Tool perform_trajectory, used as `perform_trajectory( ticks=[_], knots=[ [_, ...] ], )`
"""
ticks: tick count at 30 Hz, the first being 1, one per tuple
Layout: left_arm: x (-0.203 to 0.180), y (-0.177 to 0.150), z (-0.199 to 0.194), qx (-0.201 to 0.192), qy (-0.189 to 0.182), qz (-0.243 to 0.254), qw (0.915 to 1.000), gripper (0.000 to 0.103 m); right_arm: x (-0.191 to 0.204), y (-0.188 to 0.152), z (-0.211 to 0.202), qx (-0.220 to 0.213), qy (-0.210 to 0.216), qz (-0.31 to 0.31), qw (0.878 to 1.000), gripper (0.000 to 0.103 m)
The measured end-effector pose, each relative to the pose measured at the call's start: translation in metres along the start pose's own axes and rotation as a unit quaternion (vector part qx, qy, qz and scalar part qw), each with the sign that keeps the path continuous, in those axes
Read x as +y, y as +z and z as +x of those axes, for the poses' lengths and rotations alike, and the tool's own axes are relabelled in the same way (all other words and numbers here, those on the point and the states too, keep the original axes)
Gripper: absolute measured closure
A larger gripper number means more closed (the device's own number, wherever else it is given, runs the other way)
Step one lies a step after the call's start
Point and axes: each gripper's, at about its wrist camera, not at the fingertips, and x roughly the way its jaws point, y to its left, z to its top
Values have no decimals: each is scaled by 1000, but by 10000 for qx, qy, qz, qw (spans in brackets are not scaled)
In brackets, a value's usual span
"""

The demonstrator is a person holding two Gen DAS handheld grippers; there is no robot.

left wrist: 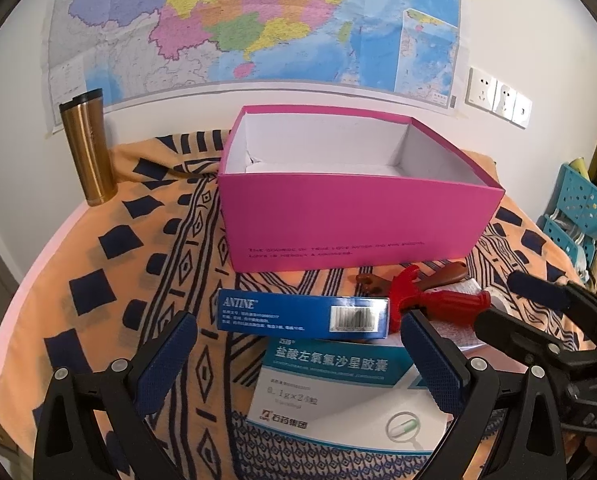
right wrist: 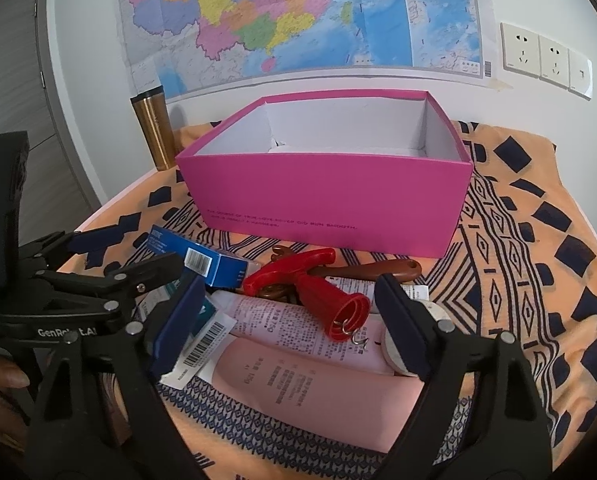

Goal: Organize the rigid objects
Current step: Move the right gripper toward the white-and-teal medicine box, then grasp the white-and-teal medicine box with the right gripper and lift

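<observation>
An open pink box (left wrist: 338, 220) stands on the patterned cloth; it also shows in the right wrist view (right wrist: 330, 204), and looks empty inside. In front of it lie a blue carton (left wrist: 302, 316) (right wrist: 202, 258), a white-and-teal medicine box (left wrist: 338, 392), a red plastic tool (left wrist: 438, 300) (right wrist: 318, 292), a brown wooden utensil (left wrist: 430, 278) (right wrist: 378, 270) and a pink tube (right wrist: 298, 360). My left gripper (left wrist: 298, 356) is open, hovering over the medicine box. My right gripper (right wrist: 286, 320) is open, straddling the pink tube and red tool.
A gold tumbler (left wrist: 88, 152) (right wrist: 154, 132) stands at the back left by the wall. A map (left wrist: 258, 20) hangs behind. Wall sockets (left wrist: 498, 98) are at the right. Blue plastic chairs (left wrist: 578, 212) stand off the table's right side.
</observation>
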Motion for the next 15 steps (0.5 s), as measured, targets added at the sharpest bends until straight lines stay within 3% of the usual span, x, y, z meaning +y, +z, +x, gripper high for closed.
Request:
perform_trajectory(
  ticks=[9, 15],
  knots=[
    [40, 2, 1, -50, -138, -173, 9997, 1, 9, 2, 13, 194, 265, -64, 9994, 37],
    [55, 3, 12, 154, -414, -232, 9988, 11, 18, 6, 29, 370, 645, -141, 9971, 43]
  ],
)
